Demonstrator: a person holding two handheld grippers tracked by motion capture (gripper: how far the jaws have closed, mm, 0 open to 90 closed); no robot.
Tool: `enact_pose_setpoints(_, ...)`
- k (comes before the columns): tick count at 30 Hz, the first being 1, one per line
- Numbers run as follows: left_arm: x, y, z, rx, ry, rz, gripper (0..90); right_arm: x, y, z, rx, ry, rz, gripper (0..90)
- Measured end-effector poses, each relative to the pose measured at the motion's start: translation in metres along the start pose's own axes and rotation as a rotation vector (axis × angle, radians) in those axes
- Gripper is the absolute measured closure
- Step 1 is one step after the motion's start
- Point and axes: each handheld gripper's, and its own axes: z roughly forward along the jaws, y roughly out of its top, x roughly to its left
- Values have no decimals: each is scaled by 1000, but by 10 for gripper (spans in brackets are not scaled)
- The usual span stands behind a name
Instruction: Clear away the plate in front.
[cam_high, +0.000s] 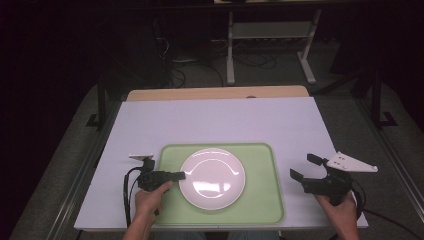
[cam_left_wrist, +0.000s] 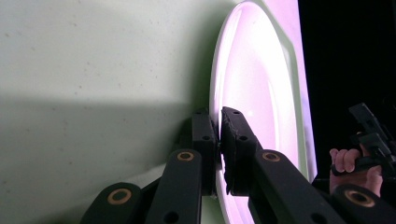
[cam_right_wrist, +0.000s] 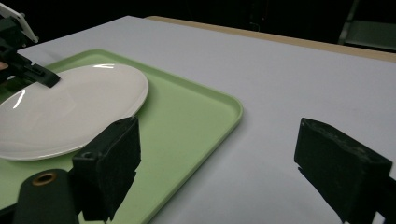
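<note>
**One plate, one tray, two grippers at the table**

High view: one white plate (cam_high: 212, 178) lying on one green tray (cam_high: 260, 200), itself flat on a white table (cam_high: 215, 120). Left gripper (cam_high: 177, 175) reaching in from the tray's left side, jaws at the plate's left rim, held by the left hand (cam_high: 149, 200). Right gripper (cam_high: 305, 167) well apart from the plate, off the tray's right edge over bare table, jaws spread wide, gripped by the right hand (cam_high: 340, 212). Two cables trailing, one from each gripper.

Left gripper view: two black jaws clenched on the plate (cam_left_wrist: 252, 79) rim, one pad on either face, tray (cam_left_wrist: 93, 70) surface behind. Right hand (cam_left_wrist: 350, 168) and its gripper seen far off at the right edge.

Right gripper view: two jaws standing far apart, nothing between them but tray (cam_right_wrist: 187, 112) corner and table (cam_right_wrist: 280, 79). Plate (cam_right_wrist: 70, 112) on the tray at left, left gripper (cam_right_wrist: 49, 78) pinching its far rim.
</note>
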Motion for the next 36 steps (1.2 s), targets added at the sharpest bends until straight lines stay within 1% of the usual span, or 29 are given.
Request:
enact_pose_setpoints(4,0,0,0,0,1,-1,845,0,0,0,-3,1,1,136)
enact_pose_setpoints(5,-1,0,1,2,6,9,845,0,0,0,-1,0,2,136)
enact_pose_setpoints(8,-2,0,2,3,13,14,839,-1,0,0,-2,1,0,136)
enact_pose_setpoints(10,-2,0,2,4,12,17,837,-1,0,0,-2,0,1,136)
enact_pose_setpoints(14,-2,-1,3,6,11,24,831,0,-1,2,16,-3,-4,136)
enact_pose_setpoints(16,-3,-1,4,6,10,27,830,0,-1,1,13,-2,-11,136)
enact_pose_setpoints(19,-4,-1,5,9,12,30,828,-1,-1,0,6,-1,-2,136)
enact_pose_setpoints(22,-5,-1,5,12,15,37,821,0,-1,1,10,0,-3,136)
enact_pose_setpoints(24,-4,0,4,14,2,38,792,1,-1,2,18,0,-11,136)
enact_pose_setpoints(25,-5,1,3,10,7,41,765,2,-1,2,20,0,-11,136)
enact_pose_setpoints(26,-7,2,2,10,25,59,740,2,-1,1,20,1,-13,136)
enact_pose_setpoints(27,-7,2,2,10,25,59,721,2,-1,1,20,1,-13,136)
enact_pose_setpoints(28,-11,3,-1,13,58,95,690,1,-1,0,7,3,-8,136)
enact_pose_setpoints(29,-13,4,-4,13,78,114,665,1,-1,-1,5,4,-6,135)
enact_pose_setpoints(30,-14,4,-5,9,88,127,642,0,-1,0,6,-1,-4,135)
enact_pose_setpoints(31,-14,4,-5,9,88,127,636,0,-1,0,6,-1,-4,135)
enact_pose_setpoints(32,-16,6,-10,0,108,168,628,0,-1,0,12,0,2,136)
enact_pose_setpoints(33,-16,6,-10,0,108,168,620,0,-1,0,12,0,2,136)
enact_pose_setpoints(34,-15,6,-14,-21,108,185,609,0,-2,0,16,-1,-5,135)
enact_pose_setpoints(35,-16,6,-17,-26,108,209,602,0,-2,0,16,1,-6,136)
enact_pose_setpoints(36,-18,5,-19,-34,109,223,595,0,-2,0,15,2,-5,135)
